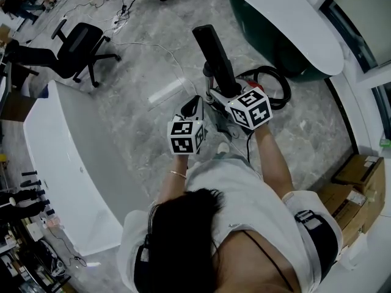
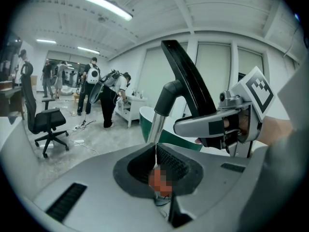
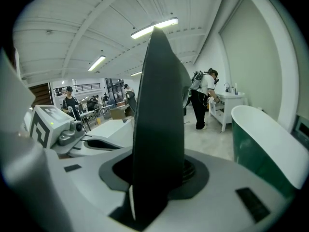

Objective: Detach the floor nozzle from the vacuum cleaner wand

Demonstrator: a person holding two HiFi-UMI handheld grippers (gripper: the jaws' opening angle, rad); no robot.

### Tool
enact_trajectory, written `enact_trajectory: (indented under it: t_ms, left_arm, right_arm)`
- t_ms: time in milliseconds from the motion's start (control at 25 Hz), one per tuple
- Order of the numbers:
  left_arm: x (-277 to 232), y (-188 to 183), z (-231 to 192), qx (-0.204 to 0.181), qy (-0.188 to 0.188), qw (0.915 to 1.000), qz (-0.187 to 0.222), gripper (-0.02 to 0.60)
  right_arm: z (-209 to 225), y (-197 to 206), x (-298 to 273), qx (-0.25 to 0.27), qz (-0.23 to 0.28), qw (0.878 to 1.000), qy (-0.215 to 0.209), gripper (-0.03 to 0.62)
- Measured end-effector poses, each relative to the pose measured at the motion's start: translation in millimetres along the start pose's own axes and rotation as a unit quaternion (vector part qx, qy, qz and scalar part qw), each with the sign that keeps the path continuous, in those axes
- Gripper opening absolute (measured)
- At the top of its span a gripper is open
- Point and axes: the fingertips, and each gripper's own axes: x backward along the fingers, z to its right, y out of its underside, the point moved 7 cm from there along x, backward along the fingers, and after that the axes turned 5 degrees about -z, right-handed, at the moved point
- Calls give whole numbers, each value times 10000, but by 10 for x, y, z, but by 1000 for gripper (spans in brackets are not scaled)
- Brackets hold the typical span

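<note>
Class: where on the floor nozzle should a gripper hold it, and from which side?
Grip the floor nozzle low, just above its elbow neck, where it is narrow and flat-sided. Probably come from its near side, as the right gripper does, jaws across its width.

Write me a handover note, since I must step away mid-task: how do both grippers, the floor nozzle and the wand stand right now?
The left gripper: jaws together, right at the lower end of the silver wand; I cannot tell whether they pinch anything.
The right gripper: jaws closed on the black floor nozzle, which stands upright between them.
Done: both grippers are in position on the vacuum.
Left: the nozzle's elbow is still joined to the wand, so the two have yet to be pulled apart.
</note>
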Motion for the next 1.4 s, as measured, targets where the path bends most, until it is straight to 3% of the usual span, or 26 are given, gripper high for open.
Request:
enact_trajectory:
  t_ms: [760,960,1400]
  left_arm:
    - [-144,-35,-65,-138,-4,9999,-36,10]
    - [-273,-92,-76,-376,132,9991,-133,112]
    - [-666,-172,-82,-726,408,9965,-68,185]
  right_arm:
    - [-18,-39,22,-41,-134,9997,-201,115]
    - [-15,-57,42,-92,-139,9994,-318,112]
    - [52,-61,83,-138,-169,9985,-500,107]
